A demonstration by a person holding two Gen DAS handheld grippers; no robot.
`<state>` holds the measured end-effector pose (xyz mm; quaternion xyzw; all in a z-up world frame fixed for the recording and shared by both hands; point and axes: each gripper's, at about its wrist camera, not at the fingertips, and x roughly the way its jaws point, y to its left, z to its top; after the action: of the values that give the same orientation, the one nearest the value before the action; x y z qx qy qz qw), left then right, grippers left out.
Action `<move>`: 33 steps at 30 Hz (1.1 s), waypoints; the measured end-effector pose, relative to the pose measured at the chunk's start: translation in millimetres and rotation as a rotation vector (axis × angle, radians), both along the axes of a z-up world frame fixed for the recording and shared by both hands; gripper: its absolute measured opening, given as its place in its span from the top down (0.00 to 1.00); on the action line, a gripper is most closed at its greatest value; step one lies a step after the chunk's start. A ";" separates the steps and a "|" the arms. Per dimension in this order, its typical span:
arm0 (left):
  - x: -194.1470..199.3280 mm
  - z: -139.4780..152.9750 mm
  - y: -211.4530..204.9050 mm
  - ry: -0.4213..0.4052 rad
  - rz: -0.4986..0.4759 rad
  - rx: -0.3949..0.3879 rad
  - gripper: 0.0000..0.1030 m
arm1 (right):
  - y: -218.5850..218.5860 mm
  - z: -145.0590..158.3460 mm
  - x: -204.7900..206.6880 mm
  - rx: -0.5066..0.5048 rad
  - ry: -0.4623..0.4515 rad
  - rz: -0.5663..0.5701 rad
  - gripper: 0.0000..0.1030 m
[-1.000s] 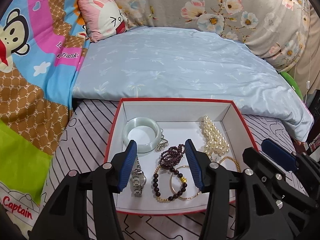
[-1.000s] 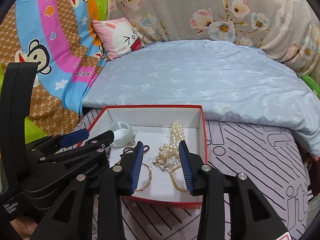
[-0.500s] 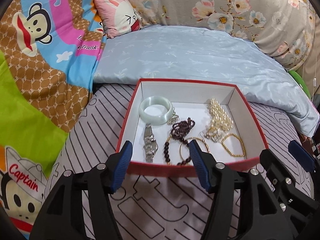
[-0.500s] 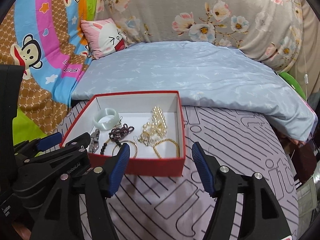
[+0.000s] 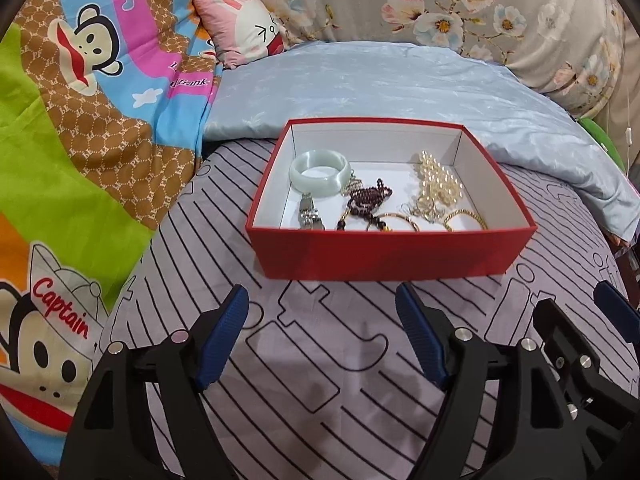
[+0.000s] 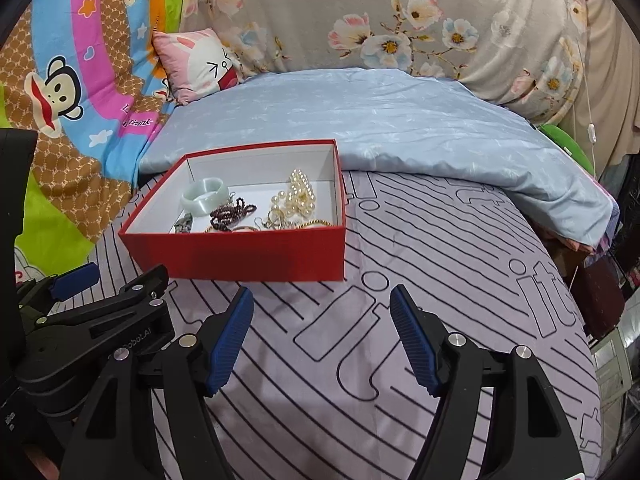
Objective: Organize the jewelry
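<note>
Both grippers, left (image 5: 322, 334) and right (image 6: 322, 334), hang spread and empty; the box's (image 5: 390, 254) tangled jewelry (image 5: 368, 200) looks light, slippery, best pinched by one loop.

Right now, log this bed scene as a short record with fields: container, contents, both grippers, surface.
container: open red cardboard box with white inside, no lid in view
contents: pale green jade bangle, silver metal watch, dark purple bead bracelet, cream pearl strand, thin gold chain
left gripper: open, empty, short of the box
right gripper: open, empty, short of the box
surface: lilac bedsheet with black line print
</note>
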<state>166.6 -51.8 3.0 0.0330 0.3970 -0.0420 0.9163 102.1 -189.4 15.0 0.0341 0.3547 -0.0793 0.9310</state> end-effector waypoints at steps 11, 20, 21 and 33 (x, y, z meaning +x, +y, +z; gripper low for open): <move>-17.7 -6.1 0.6 0.004 0.007 0.019 0.26 | -0.8 -6.7 -15.0 0.016 0.011 -0.014 0.32; -26.9 -9.6 1.7 0.012 0.012 0.023 0.26 | 2.5 -9.8 -23.0 0.006 0.016 -0.018 0.32; -27.5 -9.8 2.3 0.013 0.016 0.022 0.26 | 2.3 -9.7 -23.6 0.006 0.016 -0.019 0.32; -33.6 -12.3 1.7 0.014 0.015 0.035 0.26 | 3.4 -12.8 -29.3 -0.003 0.018 -0.022 0.32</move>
<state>133.0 -50.1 -9.3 0.0456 0.4041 -0.0282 0.9131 72.8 -186.0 2.3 0.0360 0.3625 -0.0905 0.9269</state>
